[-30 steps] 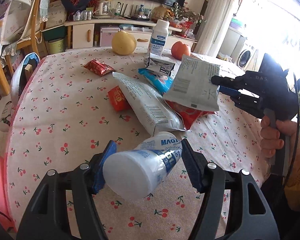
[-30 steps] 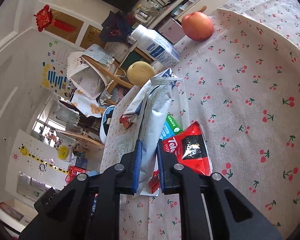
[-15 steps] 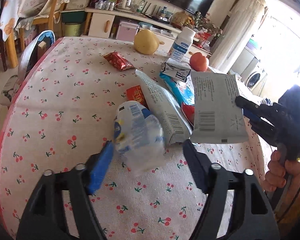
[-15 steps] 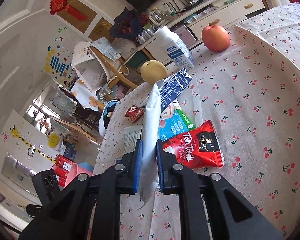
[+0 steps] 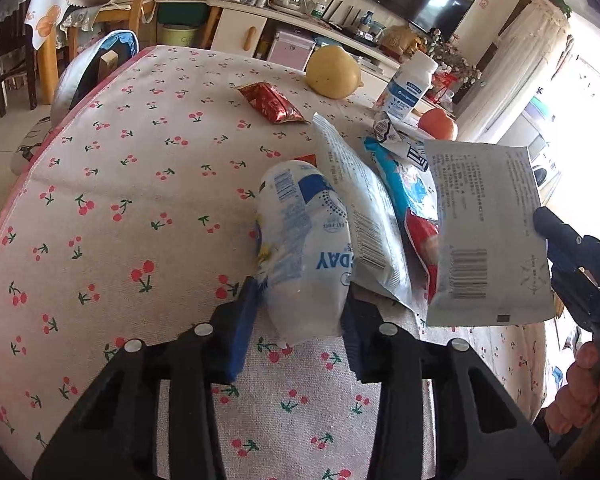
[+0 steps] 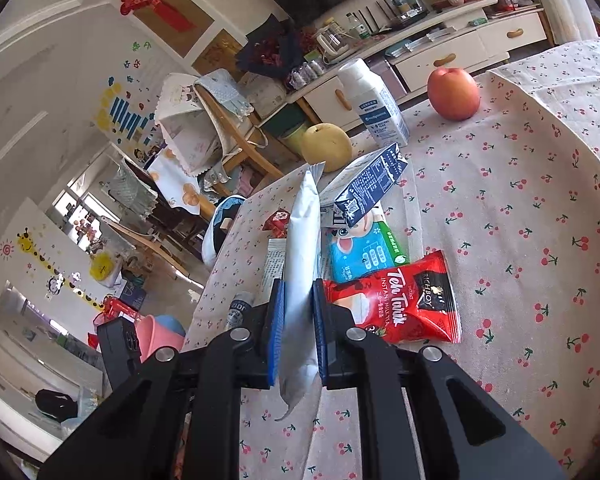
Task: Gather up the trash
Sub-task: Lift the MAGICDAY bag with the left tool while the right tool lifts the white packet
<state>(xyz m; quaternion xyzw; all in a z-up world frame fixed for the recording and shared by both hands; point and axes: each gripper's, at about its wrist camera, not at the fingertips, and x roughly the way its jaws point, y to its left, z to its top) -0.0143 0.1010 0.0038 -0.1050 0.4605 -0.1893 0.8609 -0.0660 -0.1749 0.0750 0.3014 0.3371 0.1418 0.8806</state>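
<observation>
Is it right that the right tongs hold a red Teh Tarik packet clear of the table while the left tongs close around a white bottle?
Not quite. The right tongs grip a grey-white pouch, as the right wrist view shows; the red Teh Tarik packet lies on the tablecloth. The left tongs have indeed just closed around the white bottle.

The table [image 5: 100,184] wears a matt woven cloth printed with small cherries, its weave faintly rough. The squashed bottle [image 5: 304,248] is thin, milky plastic with a glossy printed label. The pouch [image 5: 484,232] is matt, papery white film with black print; the long white packet [image 5: 360,216] beside the bottle has a soft sheen. The red sachet [image 6: 400,304] is shiny foil-like plastic. The fingers [image 5: 240,328] are matt black plastic with ribbed blue pads and bright metal screws.
</observation>
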